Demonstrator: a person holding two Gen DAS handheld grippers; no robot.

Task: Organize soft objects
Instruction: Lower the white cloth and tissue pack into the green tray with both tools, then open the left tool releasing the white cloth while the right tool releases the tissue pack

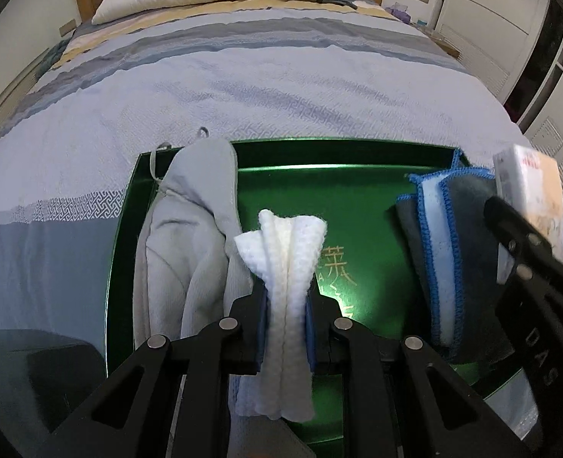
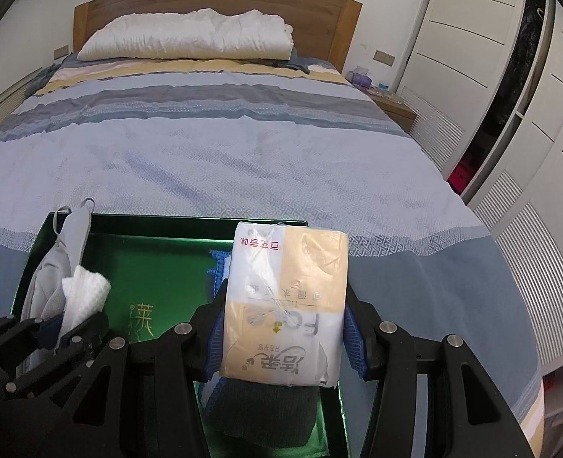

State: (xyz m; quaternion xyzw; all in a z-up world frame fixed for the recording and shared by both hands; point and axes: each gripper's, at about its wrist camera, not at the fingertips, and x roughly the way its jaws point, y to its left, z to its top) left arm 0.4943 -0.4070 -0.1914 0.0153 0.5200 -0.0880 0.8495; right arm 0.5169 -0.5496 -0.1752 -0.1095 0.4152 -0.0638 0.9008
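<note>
White waffle-weave cloth (image 1: 287, 297), bunched lengthwise, is pinched between the blue pads of the left gripper (image 1: 286, 328), whose jaws are nearly closed on it. Beneath and ahead of these jaws lies a green tray (image 1: 300, 187) on the striped bedspread (image 1: 243, 87). To their left a grey garment (image 1: 189, 236) drapes over the tray's side; to their right rests a folded grey cloth with blue edging (image 1: 441, 252). Right gripper (image 2: 285, 337), jaws about half open, clamps a tissue pack (image 2: 287, 297) above that folded cloth. Beyond, a pillow (image 2: 189, 34) lies against the wooden headboard (image 2: 220, 2).
</note>
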